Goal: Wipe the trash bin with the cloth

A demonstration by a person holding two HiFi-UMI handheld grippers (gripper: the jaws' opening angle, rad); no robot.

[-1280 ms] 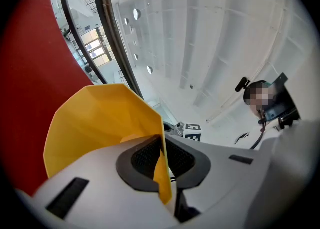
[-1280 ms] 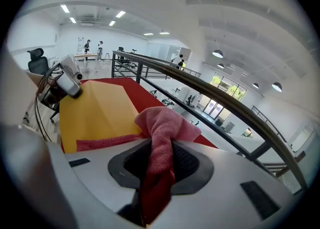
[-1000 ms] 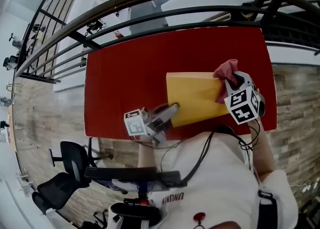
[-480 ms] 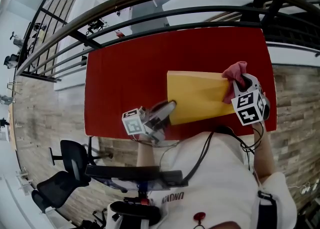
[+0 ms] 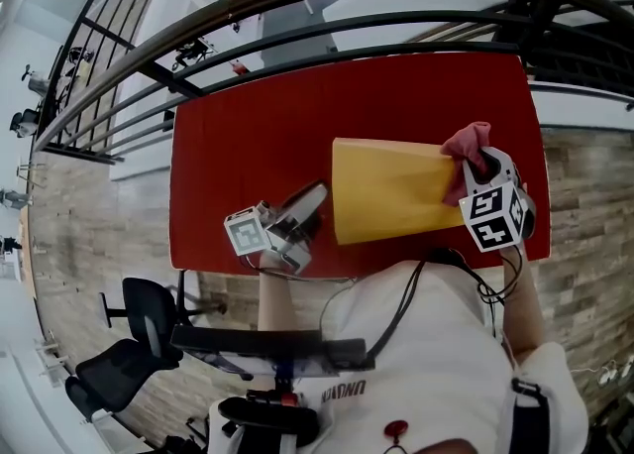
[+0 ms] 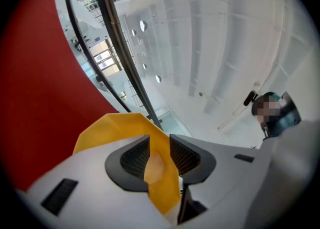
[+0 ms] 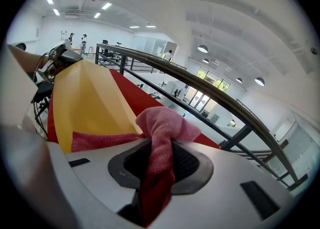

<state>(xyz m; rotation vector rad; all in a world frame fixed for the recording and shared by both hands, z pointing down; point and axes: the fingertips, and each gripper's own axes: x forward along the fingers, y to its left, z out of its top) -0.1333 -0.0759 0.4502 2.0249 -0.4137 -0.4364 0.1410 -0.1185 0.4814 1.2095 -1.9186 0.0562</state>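
Over at the red table (image 5: 248, 145), the yellow trash bin (image 5: 391, 189) is lying on its side, lengthways across the right half of the top. On the person's right, the right gripper (image 5: 475, 159) has its 2 jaws clamped tight on the pink cloth (image 5: 466, 139). The cloth bunches up in a knot above the pads, with a flap spread against the bin's right end near its far corner.

Now the left side: the left gripper (image 5: 315, 192) sits just beside the bin's left end, pointing roughly level. Its jaws have just been opening, and they stand partway apart. In the left gripper view a thin yellow edge of the bin runs up between the 2 pads, loose, not squeezed. From the head view I cannot tell whether anything there touches.

Beyond the table's far edge, the dark railing (image 5: 297, 8) curves across.
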